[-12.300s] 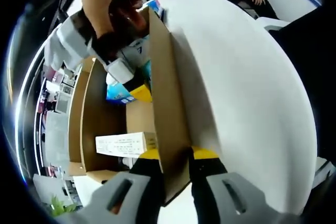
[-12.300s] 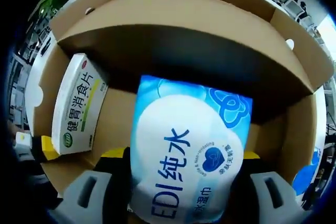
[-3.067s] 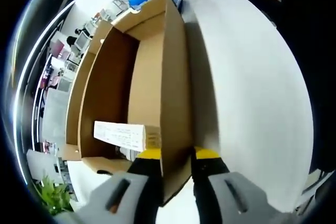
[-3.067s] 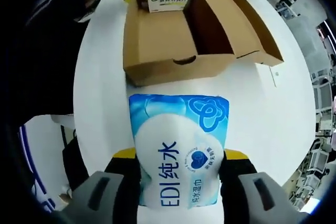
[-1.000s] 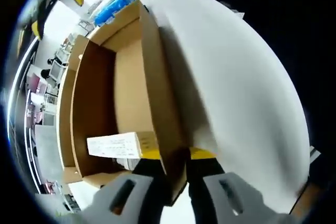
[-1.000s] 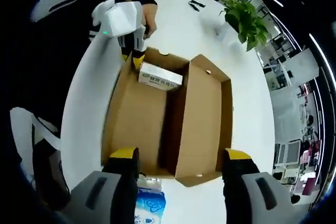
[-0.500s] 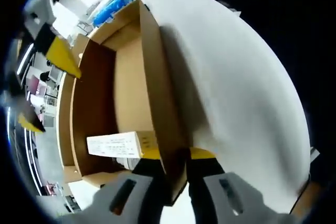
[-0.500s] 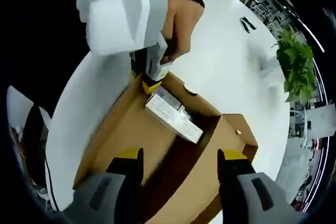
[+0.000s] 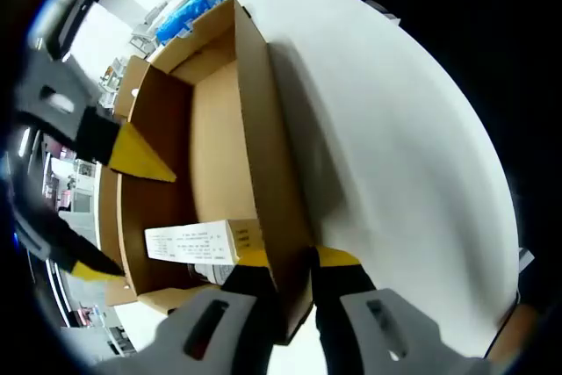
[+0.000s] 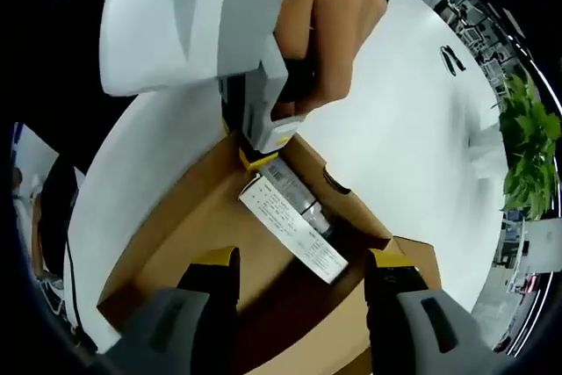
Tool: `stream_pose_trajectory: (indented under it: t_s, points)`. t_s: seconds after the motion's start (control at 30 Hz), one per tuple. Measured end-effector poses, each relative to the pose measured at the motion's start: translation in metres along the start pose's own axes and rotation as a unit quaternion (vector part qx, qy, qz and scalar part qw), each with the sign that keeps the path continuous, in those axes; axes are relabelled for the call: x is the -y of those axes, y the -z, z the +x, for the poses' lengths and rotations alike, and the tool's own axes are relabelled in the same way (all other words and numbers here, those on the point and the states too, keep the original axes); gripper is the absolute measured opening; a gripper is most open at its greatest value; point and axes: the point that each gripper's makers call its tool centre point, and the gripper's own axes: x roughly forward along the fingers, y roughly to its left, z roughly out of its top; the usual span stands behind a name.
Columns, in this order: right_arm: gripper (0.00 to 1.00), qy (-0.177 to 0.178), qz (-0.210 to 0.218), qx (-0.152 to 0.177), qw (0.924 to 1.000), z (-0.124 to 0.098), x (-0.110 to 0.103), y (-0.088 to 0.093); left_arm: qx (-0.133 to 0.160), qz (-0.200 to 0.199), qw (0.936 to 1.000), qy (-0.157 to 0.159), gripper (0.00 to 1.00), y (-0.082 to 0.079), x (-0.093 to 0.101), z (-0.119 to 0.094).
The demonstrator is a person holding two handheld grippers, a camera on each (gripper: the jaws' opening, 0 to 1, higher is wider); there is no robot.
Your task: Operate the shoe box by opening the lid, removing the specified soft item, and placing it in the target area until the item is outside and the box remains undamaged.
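Two jaws of the left gripper stayed pinched on the box wall in the left gripper view, as the right gripper, spread and empty, swung in over the open box within a second; the blue pack lay beyond the far end. From the right gripper view, its spread jaws had dropped toward the carton, suggesting the removal was done.

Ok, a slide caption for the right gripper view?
Open right hand-held gripper over the shoe box, near a white carton.
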Motion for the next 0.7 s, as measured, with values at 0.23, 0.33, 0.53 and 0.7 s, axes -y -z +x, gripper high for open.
stream_pose_trajectory:
  t_s: [0.23,0.33,0.53,0.7]
  points:
    - [0.58,-0.017,-0.015,-0.004,0.9997,0.019,0.000,-0.002,0.000,0.001,1.0000,0.000,0.12,0.000,0.000,0.000]
    - [0.58,-0.029,-0.018,-0.007,0.9994,0.028,-0.002,-0.001,0.000,0.001,1.0000,0.000,0.12,0.000,0.000,0.000]
    - [0.54,-0.035,-0.035,-0.021,0.9986,0.041,-0.004,0.004,-0.005,0.002,1.0000,-0.002,0.12,-0.001,0.001,0.001]
    - [0.53,-0.036,-0.049,-0.023,0.9979,0.046,-0.004,0.005,-0.006,0.002,1.0000,-0.003,0.12,-0.001,0.001,0.000]
